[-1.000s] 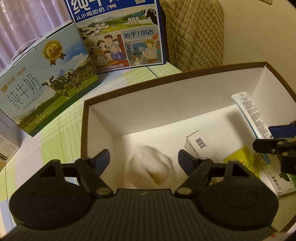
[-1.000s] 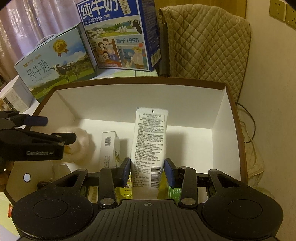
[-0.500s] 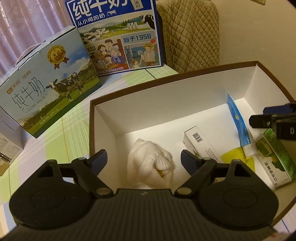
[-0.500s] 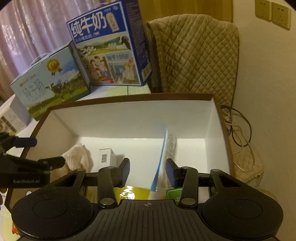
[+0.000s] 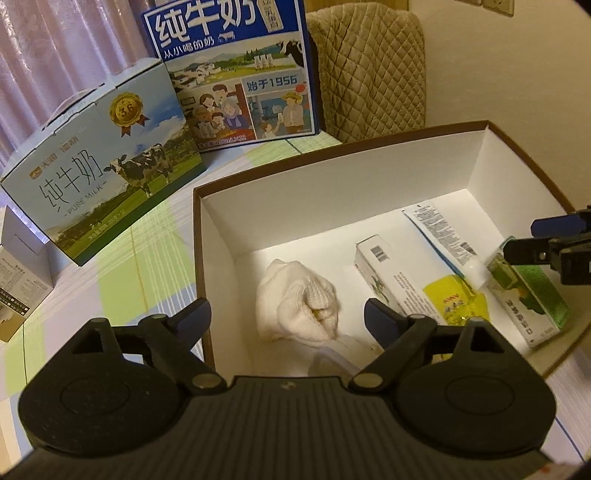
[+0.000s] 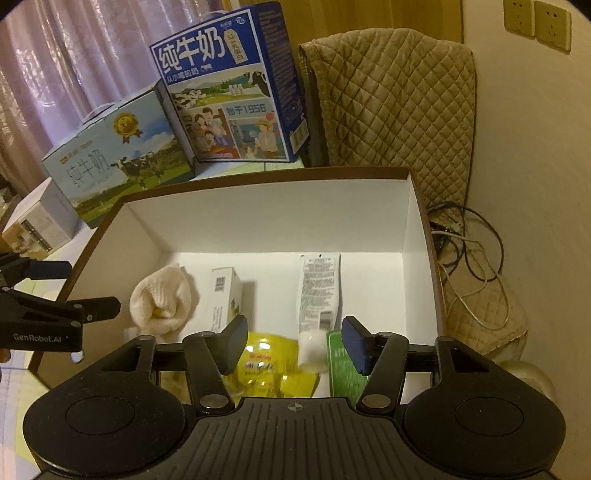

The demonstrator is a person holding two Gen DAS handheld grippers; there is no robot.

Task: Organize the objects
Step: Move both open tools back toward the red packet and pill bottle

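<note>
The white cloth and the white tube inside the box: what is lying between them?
Between the white cloth and the white tube lies a small white carton with a barcode. The right wrist view shows it best.

Beyond the far tabletop edge: quilted chair cover (image 6: 391,103), tangled cables (image 6: 469,243), wall sockets (image 6: 535,20), pink curtains (image 6: 55,66).
</note>
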